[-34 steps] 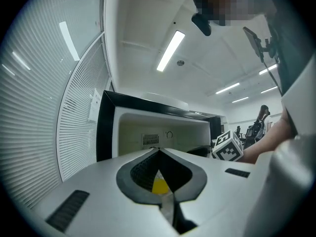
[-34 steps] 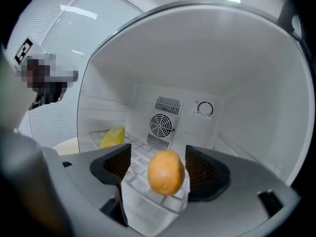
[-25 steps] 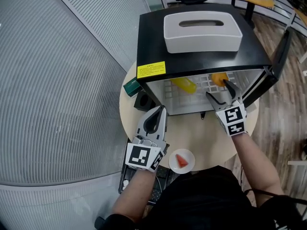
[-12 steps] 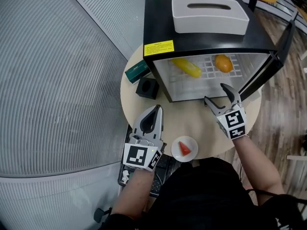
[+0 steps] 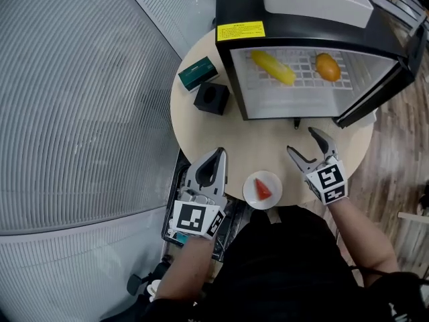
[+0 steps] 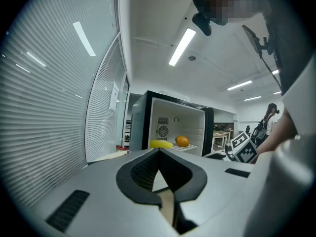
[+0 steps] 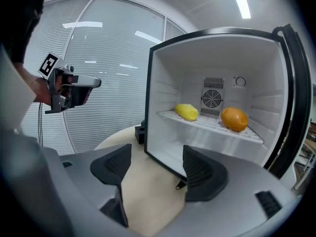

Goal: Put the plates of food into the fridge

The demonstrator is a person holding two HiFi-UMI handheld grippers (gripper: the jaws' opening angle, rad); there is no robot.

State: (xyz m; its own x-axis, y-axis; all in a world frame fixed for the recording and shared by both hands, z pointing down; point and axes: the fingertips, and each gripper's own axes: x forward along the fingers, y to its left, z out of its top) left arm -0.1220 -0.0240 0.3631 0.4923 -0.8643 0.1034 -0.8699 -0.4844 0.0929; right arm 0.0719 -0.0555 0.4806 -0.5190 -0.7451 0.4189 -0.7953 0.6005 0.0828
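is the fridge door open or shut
Open: the door is swung aside, and the wire shelf inside is in plain view.

The fridge (image 5: 236,5) stands on the table's (image 5: 265,146) far side, a plate (image 5: 263,189) at its near edge, two boxes (image 5: 212,98) left of the fridge. Inside, a long fruit (image 5: 273,67) lies left of an orange (image 5: 328,66).

Fridge (image 5: 231,5) open, table (image 5: 268,146) before it bare
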